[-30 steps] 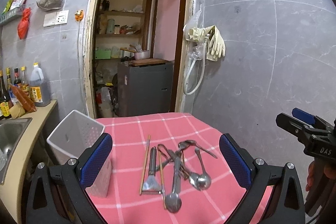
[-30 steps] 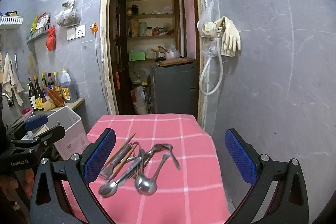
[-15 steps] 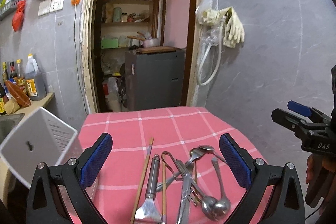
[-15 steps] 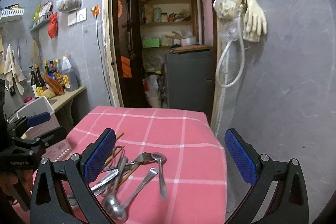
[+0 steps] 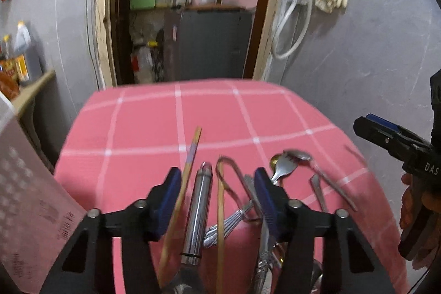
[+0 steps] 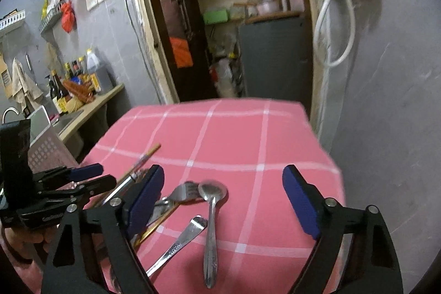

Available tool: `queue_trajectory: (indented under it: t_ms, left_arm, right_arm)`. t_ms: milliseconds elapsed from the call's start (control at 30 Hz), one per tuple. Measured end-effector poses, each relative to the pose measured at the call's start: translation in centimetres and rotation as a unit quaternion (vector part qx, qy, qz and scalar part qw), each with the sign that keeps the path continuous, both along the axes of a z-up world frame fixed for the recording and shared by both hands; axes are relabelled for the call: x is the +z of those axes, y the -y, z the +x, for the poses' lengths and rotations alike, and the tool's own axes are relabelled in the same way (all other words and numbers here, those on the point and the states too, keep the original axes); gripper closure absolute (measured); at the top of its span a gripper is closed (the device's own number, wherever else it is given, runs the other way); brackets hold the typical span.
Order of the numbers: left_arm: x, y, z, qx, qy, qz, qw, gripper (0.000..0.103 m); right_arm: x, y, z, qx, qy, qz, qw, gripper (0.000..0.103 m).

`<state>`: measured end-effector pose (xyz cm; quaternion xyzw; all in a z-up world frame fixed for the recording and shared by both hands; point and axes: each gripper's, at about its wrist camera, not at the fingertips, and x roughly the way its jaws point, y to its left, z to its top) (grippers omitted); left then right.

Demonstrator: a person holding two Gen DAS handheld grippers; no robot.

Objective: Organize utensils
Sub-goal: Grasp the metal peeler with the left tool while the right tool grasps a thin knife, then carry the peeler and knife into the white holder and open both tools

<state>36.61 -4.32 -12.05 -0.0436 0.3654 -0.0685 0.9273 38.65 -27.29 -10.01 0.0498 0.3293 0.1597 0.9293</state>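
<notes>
1. Sitting at the left edge of the pink checked tablecloth (image 5: 154, 123): white perforated holder (image 5: 24, 200).
2. Left gripper (image 5: 217, 192) jaws have just been closing, not pressing anything; a chopstick (image 5: 190, 161), steel handle (image 5: 199, 200) and second chopstick (image 5: 220, 211) lie between them on the cloth.
3. Tongs (image 5: 234, 175) beside the handle: closed or not, cannot tell.
4. Right gripper (image 6: 223, 200) jaws also just closing, wide apart over a spoon (image 6: 210, 222) and fork (image 6: 182, 193).

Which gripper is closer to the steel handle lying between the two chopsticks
Left. The left gripper straddles the steel handle, jaws open on either side. The right gripper hangs further right, over a spoon.
</notes>
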Motion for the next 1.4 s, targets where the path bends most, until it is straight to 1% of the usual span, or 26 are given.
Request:
queue_trajectory:
  t_ms: [67, 133, 200, 267, 367, 467, 500, 633, 833, 867, 933, 967, 1000, 1067, 1133, 1167, 1233, 1300, 1400]
  left_arm:
    - [-0.8, -0.1, 0.4, 0.004, -0.013, 0.001, 0.9999, 0.063]
    - [-1.7, -0.3, 0.9, 0.01, -0.033, 0.007, 0.9994, 0.065]
    - [-2.4, -0.5, 1.3, 0.01, -0.047, 0.008, 0.9988, 0.071]
    - [-2.8, -0.6, 1.5, 0.011, -0.06, 0.011, 0.9981, 0.078]
    - [-2.9, -0.8, 1.5, 0.002, -0.065, 0.013, 0.9978, 0.082]
    - [-3.4, -0.7, 1.8, -0.006, -0.082, 0.019, 0.9964, 0.083]
    - [-3.6, -0.7, 1.9, -0.009, -0.092, 0.02, 0.9955, 0.083]
    - [-3.6, -0.7, 2.4, -0.013, -0.106, 0.021, 0.9941, 0.083]
    - [-3.1, -0.6, 4.5, -0.026, -0.163, 0.026, 0.9859, 0.083]
    - [-3.0, -0.5, 4.9, -0.028, -0.175, 0.026, 0.9838, 0.083]
    - [-2.9, -0.5, 5.4, -0.031, -0.187, 0.027, 0.9815, 0.084]
    - [-2.9, -0.4, 5.7, -0.033, -0.196, 0.027, 0.9798, 0.084]
    - [-2.8, -0.4, 5.8, -0.033, -0.2, 0.026, 0.979, 0.084]
    - [-2.6, -0.5, 5.9, -0.034, -0.205, 0.025, 0.9778, 0.085]
    - [-2.2, -0.7, 5.8, -0.031, -0.206, 0.021, 0.9779, 0.085]
    - [-1.9, -0.9, 5.4, -0.03, -0.203, 0.015, 0.9785, 0.085]
    - [-1.1, -1.5, 4.5, -0.026, -0.194, 0.003, 0.9805, 0.085]
    - [-0.3, -2.3, 3.8, -0.025, -0.184, -0.007, 0.9826, 0.085]
    - [1.5, -2.9, 2.1, -0.028, -0.159, -0.021, 0.9867, 0.085]
  right_arm:
    - [-1.3, -0.5, 0.7, 0.009, -0.02, -0.003, 1.0, 0.028]
    - [-2.5, -1.1, 1.5, 0.018, -0.042, -0.006, 0.999, 0.033]
    - [-3.4, -1.8, 2.1, 0.024, -0.059, -0.017, 0.998, 0.041]
    - [-4.3, -2.3, 2.6, 0.031, -0.076, -0.026, 0.996, 0.046]
    - [-5.4, -3.2, 3.2, 0.04, -0.1, -0.044, 0.993, 0.053]
    - [-6.2, -3.8, 3.4, 0.045, -0.111, -0.061, 0.991, 0.053]
    - [-6.3, -4.0, 3.5, 0.047, -0.112, -0.069, 0.99, 0.053]
    - [-6.2, -4.8, 3.9, 0.056, -0.115, -0.1, 0.987, 0.053]
    - [-6.0, -5.7, 5.0, 0.075, -0.139, -0.16, 0.974, 0.054]
    - [-5.8, -5.9, 5.1, 0.078, -0.142, -0.169, 0.972, 0.056]
    - [-5.5, -6.4, 5.4, 0.084, -0.147, -0.182, 0.969, 0.064]
    - [-5.4, -6.5, 5.6, 0.086, -0.151, -0.184, 0.967, 0.073]
    - [-5.0, -6.7, 5.6, 0.087, -0.157, -0.184, 0.967, 0.084]
    - [-4.5, -6.6, 5.5, 0.082, -0.163, -0.182, 0.966, 0.094]
    - [-3.7, -6.1, 5.1, 0.073, -0.171, -0.163, 0.969, 0.095]
    - [-3.4, -5.7, 4.9, 0.07, -0.172, -0.149, 0.971, 0.098]
    - [-2.5, -4.7, 4.0, 0.057, -0.176, -0.119, 0.975, 0.099]
    - [-1.5, -3.7, 3.0, 0.042, -0.173, -0.088, 0.98, 0.099]
    - [0.0, -2.4, 1.3, 0.021, -0.157, -0.059, 0.986, 0.099]
